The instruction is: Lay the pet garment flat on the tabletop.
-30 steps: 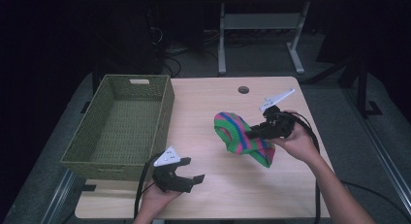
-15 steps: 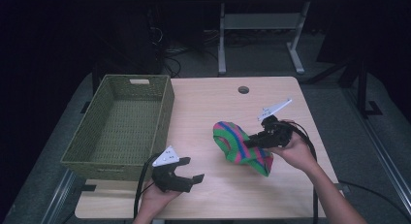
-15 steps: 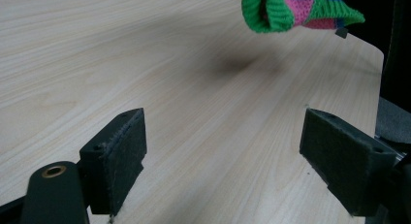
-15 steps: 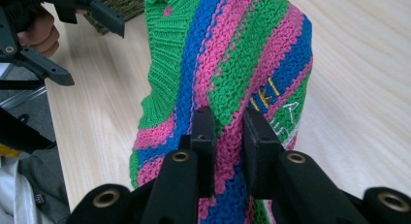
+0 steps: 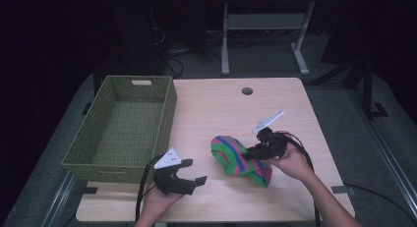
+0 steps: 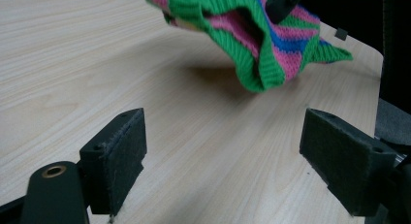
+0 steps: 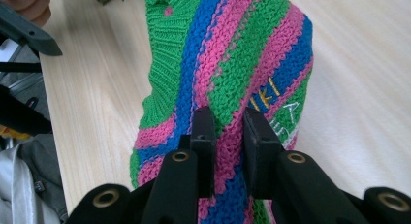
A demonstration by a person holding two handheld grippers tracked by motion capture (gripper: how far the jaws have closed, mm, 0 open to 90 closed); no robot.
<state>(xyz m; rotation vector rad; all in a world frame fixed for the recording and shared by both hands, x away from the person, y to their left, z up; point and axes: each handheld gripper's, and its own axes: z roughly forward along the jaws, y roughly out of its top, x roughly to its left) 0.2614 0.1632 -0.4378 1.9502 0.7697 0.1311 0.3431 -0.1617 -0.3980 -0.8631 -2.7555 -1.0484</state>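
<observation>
A knitted cloth striped green, pink and blue point(image 5: 235, 156) rests low on the wooden table point(image 5: 216, 109), right of centre. My right gripper point(image 5: 252, 156) is shut on its right side; in the right gripper view both jaws pinch a fold of the knitted cloth point(image 7: 228, 64) at the gripper's tips point(image 7: 228, 129). My left gripper point(image 5: 192, 172) sits near the table's front edge, left of the cloth, jaws wide apart with nothing between them. In the left gripper view the open gripper point(image 6: 223, 156) faces the cloth's hanging edge point(image 6: 242, 35), a short way off.
A green woven basket point(image 5: 162, 114) with nothing visible inside stands on the table's left half. A round cable hole point(image 5: 247, 91) lies near the far edge. Bare wood stretches between basket and cloth. Dark floor and desk legs lie beyond.
My right gripper has come down with the cloth, which hung higher over the table before and now sags onto it. The left gripper has stayed put.
</observation>
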